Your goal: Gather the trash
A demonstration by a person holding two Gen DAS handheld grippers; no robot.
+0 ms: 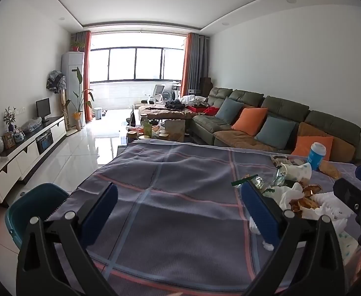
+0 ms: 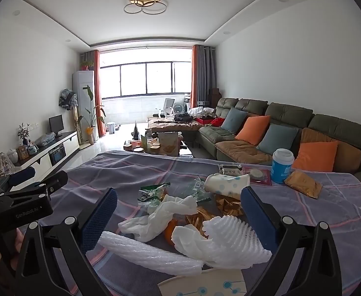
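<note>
A pile of trash lies on the plaid tablecloth [image 2: 121, 167]: white foam net wrap [image 2: 229, 236], crumpled white tissue [image 2: 173, 209], orange peel [image 2: 170, 229], a tipped dotted paper cup [image 2: 227, 183], green wrappers [image 2: 153, 192] and gold foil [image 2: 227, 204]. My right gripper [image 2: 179, 212] is open, its fingers on either side of the pile. My left gripper [image 1: 180, 204] is open and empty over bare cloth [image 1: 170, 172], with the pile [image 1: 301, 192] to its right. The right gripper [image 1: 353, 192] shows at the right edge of the left wrist view.
A teal bin [image 1: 32, 202] stands on the floor at the table's left edge. A blue cup with a white lid [image 2: 282, 165], a gold packet [image 2: 303, 183] and a small tin [image 2: 229, 170] sit further back. A sofa [image 2: 291, 128] is behind the table, a TV cabinet [image 1: 32, 143] at left.
</note>
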